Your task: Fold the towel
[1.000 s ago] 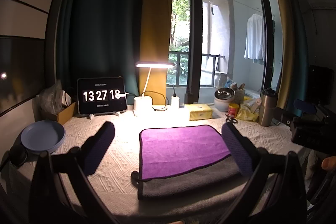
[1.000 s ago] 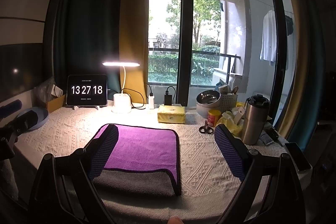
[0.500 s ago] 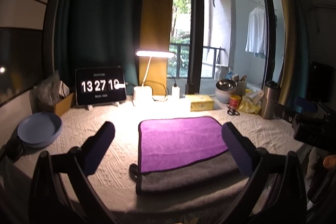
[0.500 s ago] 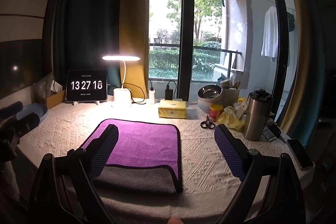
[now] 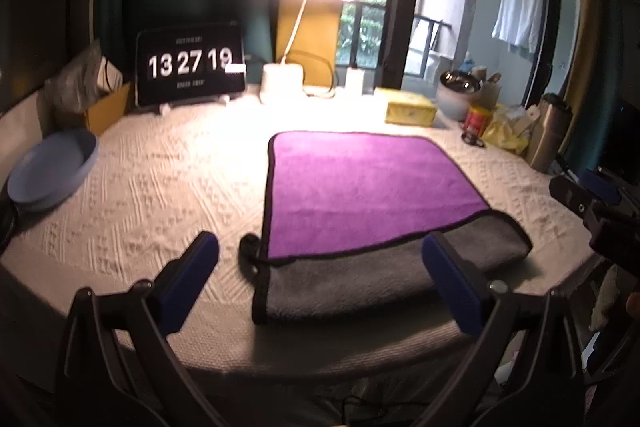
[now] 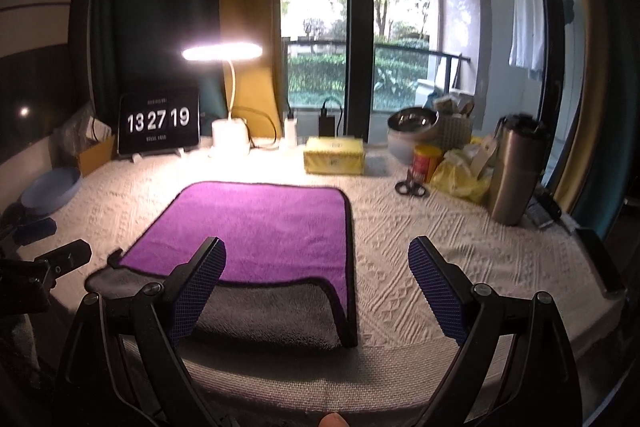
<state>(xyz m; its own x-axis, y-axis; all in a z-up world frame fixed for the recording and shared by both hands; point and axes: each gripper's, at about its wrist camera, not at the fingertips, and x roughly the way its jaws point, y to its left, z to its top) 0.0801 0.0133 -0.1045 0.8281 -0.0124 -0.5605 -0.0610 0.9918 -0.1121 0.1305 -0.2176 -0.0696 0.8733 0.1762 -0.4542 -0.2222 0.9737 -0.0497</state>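
Observation:
A purple towel (image 5: 360,187) with a grey underside and black edging lies flat on the white textured tablecloth (image 5: 160,187), its near grey edge (image 5: 360,279) showing. It also shows in the right wrist view (image 6: 260,227). My left gripper (image 5: 320,267) is open and empty, hovering just above the towel's near left corner. My right gripper (image 6: 316,275) is open and empty above the towel's near right corner (image 6: 344,327). The right gripper's body shows at the right edge of the left wrist view (image 5: 600,211), and the left gripper's body shows in the right wrist view (image 6: 40,267).
At the back stand a tablet clock (image 5: 190,67), a lit desk lamp (image 5: 280,83) and a yellow box (image 5: 410,111). A blue plate (image 5: 52,171) sits at left. Scissors (image 6: 410,189), a red can (image 6: 426,163), a steel tumbler (image 6: 516,171) and a phone (image 6: 600,259) sit at right.
Both grippers have moved forward and down towards the towel's near edge, so the towel looks larger and lower in both views. Both stay open.

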